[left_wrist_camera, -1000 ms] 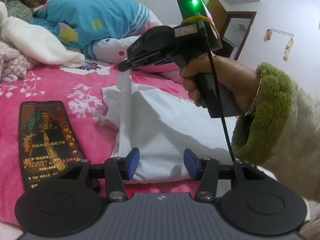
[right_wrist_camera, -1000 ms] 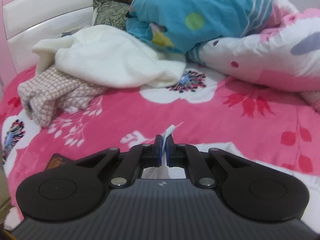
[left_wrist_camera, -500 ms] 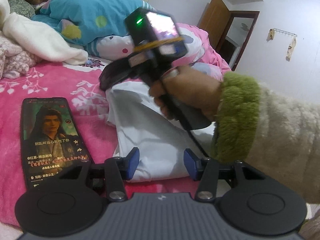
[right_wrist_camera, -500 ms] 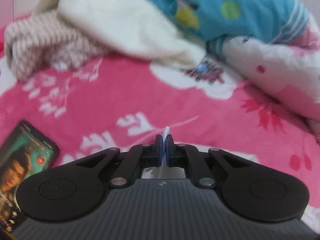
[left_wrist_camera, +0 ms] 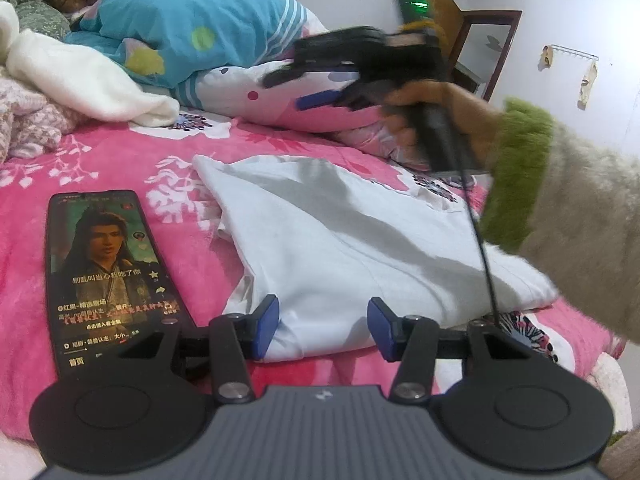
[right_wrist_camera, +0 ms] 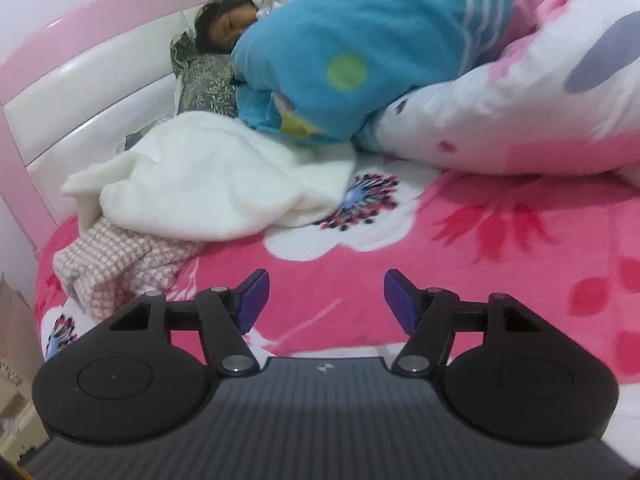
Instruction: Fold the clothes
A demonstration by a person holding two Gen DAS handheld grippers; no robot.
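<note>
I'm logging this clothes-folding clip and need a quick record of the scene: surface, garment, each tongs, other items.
surface: pink flowered blanket on a bed
garment: white cloth, folded flat, lying free
left tongs: open, cloth edge between the pads
right tongs: opening, nothing between them, above the blanket
other items: phone with lit screen, left of the cloth; white fleece; checked cloth

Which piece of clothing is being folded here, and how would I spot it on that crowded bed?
Start at the pink flowered blanket covering the bed. Beside the lit phone lies a flat white garment, partly folded. It is the only smooth, plain white cloth; the fluffy cream blanket and pink checked knit lie bunched near the pillow.
</note>
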